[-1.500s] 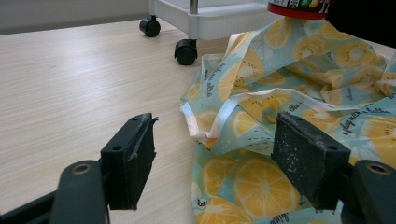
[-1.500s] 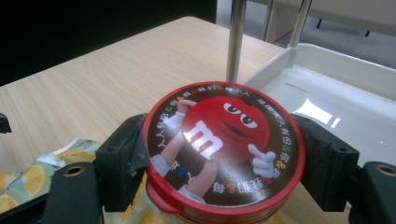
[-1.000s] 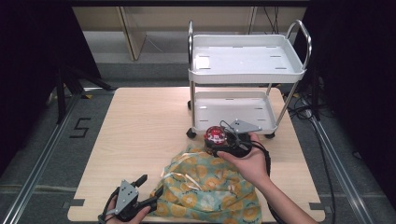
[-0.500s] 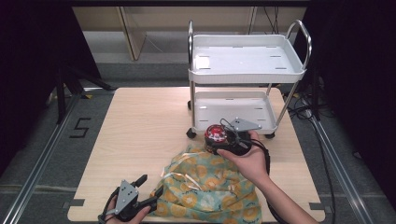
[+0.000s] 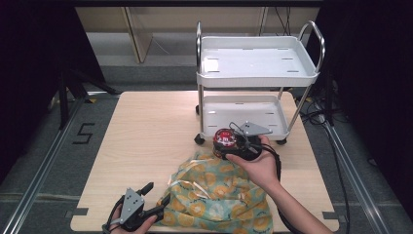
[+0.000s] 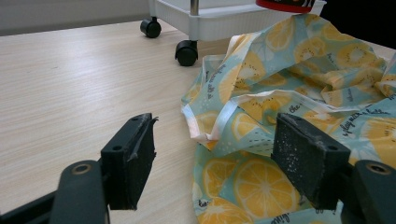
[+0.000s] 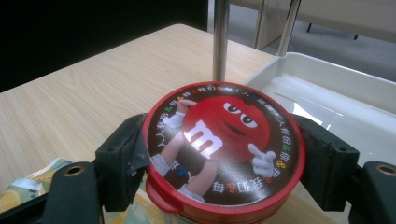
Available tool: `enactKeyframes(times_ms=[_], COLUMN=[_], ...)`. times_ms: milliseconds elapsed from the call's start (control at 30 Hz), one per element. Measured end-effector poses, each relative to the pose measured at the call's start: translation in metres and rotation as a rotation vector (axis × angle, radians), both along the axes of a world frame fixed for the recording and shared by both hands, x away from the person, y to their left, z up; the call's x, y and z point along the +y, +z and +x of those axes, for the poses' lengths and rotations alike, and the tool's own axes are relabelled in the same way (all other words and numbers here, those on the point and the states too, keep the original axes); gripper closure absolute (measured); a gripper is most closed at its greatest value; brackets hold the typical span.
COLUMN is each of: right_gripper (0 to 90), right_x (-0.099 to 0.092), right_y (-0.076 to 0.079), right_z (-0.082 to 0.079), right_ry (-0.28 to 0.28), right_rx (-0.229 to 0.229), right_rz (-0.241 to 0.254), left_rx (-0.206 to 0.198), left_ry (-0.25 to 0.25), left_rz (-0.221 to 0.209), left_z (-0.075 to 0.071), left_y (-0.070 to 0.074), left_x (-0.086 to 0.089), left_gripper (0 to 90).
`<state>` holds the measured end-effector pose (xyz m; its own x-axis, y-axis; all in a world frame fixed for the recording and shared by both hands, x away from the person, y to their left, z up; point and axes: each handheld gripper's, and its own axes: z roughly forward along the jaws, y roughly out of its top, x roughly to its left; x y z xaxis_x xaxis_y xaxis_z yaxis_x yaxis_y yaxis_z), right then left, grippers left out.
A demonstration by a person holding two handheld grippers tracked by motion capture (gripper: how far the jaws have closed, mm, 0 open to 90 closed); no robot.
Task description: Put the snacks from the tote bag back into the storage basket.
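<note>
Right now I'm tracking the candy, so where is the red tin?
In the high view the red tin sits mid-table, clamped in the right gripper, above the lemon-print cloth and just before the white cart.

The place looked like a lab or recording studio rather than a home; a plain wooden table point(image 5: 160, 131) stood alone on a grey floor point(image 5: 44, 146) with metal rails point(image 5: 36, 173) running along both sides; a "5" marker point(image 5: 84, 133) was taped beside it; black curtains point(image 5: 34, 58) closed off the surroundings; cables point(image 5: 316, 105) trailed near a white wheeled cart point(image 5: 255, 73).
</note>
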<state>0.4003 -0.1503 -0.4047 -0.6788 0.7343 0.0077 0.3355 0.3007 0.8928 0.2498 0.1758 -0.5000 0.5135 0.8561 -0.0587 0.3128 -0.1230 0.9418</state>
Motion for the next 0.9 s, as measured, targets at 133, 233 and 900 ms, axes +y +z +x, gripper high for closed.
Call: enactKeyframes(times_ms=[133, 233, 900], right_gripper=[26.8, 26.8, 26.8], right_x=[0.0, -0.001, 0.005], right_y=[0.0, -0.001, 0.004], right_z=[0.002, 0.003, 0.01], right_ry=[0.003, 0.007, -0.012], right_rx=[0.008, 0.007, 0.014], right_rz=[0.004, -0.003, 0.005], left_rx=[0.001, 0.001, -0.004], left_ry=[0.0, 0.0, -0.008], left_rz=[0.0, -0.002, -0.003], left_z=[0.0, 0.0, 0.0], left_y=[0.0, 0.0, 0.0], left_x=[0.0, -0.001, -0.001], left_gripper=[29.1, 29.1, 29.2])
